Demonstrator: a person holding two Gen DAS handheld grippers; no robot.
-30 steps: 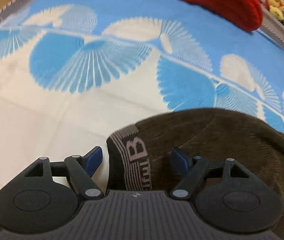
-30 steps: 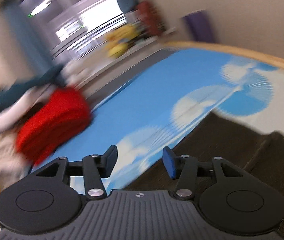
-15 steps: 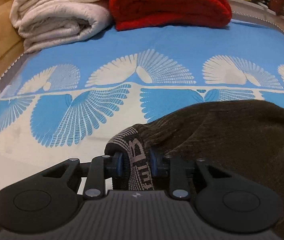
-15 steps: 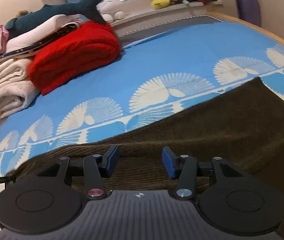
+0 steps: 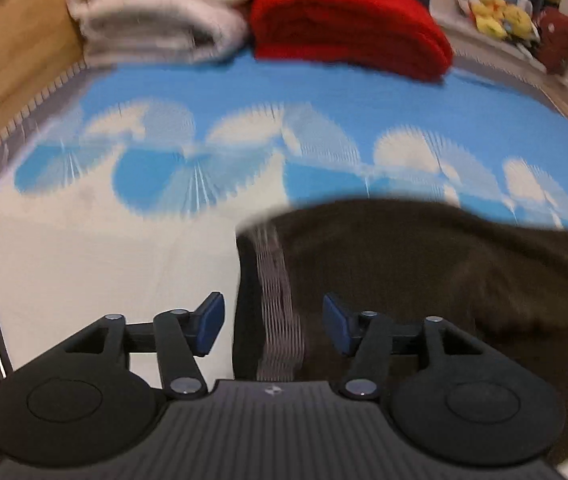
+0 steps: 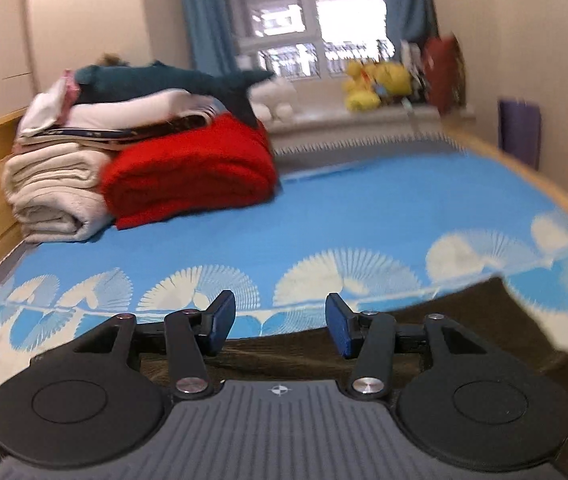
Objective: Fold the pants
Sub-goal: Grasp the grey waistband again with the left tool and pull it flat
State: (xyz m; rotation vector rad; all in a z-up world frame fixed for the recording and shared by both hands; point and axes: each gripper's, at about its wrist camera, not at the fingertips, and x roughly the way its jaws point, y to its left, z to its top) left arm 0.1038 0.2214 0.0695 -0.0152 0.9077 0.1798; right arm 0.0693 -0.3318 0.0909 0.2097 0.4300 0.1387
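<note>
Half a second back the waistband [image 5: 277,300] was pinched; now it's been let go, the left gripper [image 5: 271,326] spreading around it. The right gripper [image 6: 279,322] is opening, empty. Pants [image 5: 424,272] left lying on the bedspread [image 5: 324,96], so that fold looks placed.

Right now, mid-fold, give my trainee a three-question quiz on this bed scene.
1. True or false: the left gripper clamps the pants.
2. Which lies beside the red blanket: A) a cream blanket, B) a laptop, C) a suitcase?
3. What part of the pants sits between the left gripper's pads?

Key:
1. False; the jaws are opening, pads clear of the cloth.
2. A.
3. The striped waistband.
</note>
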